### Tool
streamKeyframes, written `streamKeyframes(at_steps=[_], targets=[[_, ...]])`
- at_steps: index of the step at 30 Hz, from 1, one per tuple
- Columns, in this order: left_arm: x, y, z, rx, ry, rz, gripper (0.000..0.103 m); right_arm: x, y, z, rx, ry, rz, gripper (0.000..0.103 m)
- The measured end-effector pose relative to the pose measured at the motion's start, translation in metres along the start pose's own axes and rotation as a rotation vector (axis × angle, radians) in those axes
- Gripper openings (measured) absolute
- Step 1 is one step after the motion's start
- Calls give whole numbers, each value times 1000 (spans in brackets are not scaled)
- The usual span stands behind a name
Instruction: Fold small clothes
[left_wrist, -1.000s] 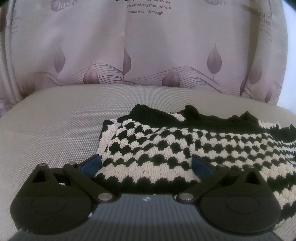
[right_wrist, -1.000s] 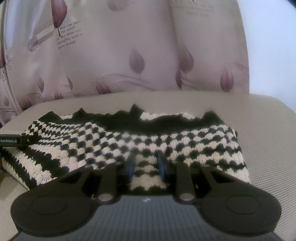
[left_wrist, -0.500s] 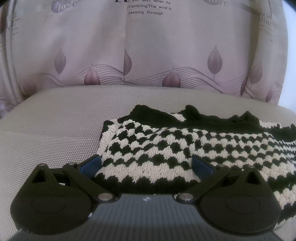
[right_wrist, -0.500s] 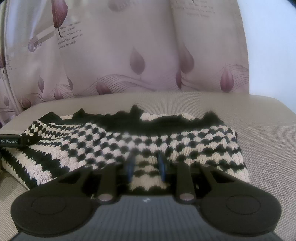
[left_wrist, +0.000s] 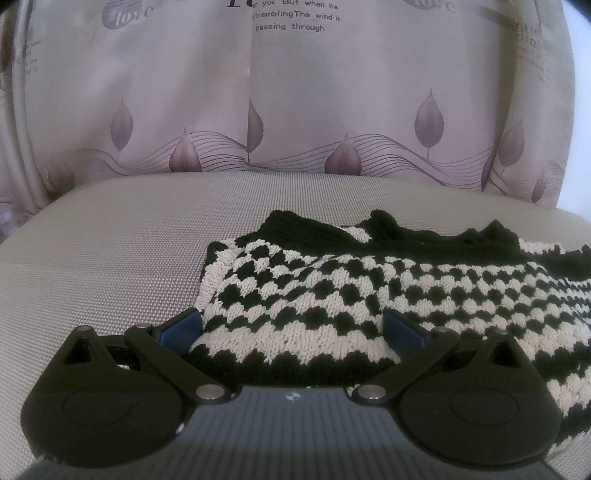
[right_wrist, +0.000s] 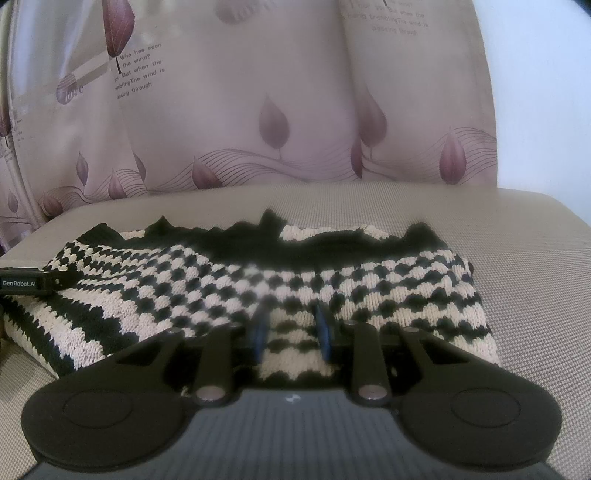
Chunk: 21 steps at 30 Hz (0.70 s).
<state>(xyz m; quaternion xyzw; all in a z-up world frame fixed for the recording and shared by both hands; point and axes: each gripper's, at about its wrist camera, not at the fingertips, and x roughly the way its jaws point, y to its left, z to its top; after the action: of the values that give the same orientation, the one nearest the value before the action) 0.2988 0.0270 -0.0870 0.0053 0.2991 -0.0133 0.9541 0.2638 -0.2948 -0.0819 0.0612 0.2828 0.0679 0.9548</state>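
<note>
Lying flat on the grey woven-mesh tabletop (left_wrist: 110, 258), the black-and-cream checkered knitted garment (left_wrist: 332, 288) spans both views. The left tool (left_wrist: 291, 326) is spread wide, its blue pads either side of the garment's near hem. The right tool (right_wrist: 291, 332) is partly closed around a narrow bunch of hem (right_wrist: 291, 354). A leaf-printed mauve curtain (right_wrist: 258, 110) hangs behind.

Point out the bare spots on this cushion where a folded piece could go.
Bare grey cushion lies left of the knitted garment, up to the curtain. Another bare strip runs right of it and behind it. The near middle is crowded: left gripper and right gripper are on the knit.
</note>
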Motion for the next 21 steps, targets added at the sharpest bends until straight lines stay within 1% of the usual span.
streamKeyframes(at_steps=[13,21], targets=[[-1,0,0,5,-2,1,103,1,1,-1,-4,0,-2,27],[-1,1,0,3,-4,0,103,2,8,0,-50,4,-39,28]])
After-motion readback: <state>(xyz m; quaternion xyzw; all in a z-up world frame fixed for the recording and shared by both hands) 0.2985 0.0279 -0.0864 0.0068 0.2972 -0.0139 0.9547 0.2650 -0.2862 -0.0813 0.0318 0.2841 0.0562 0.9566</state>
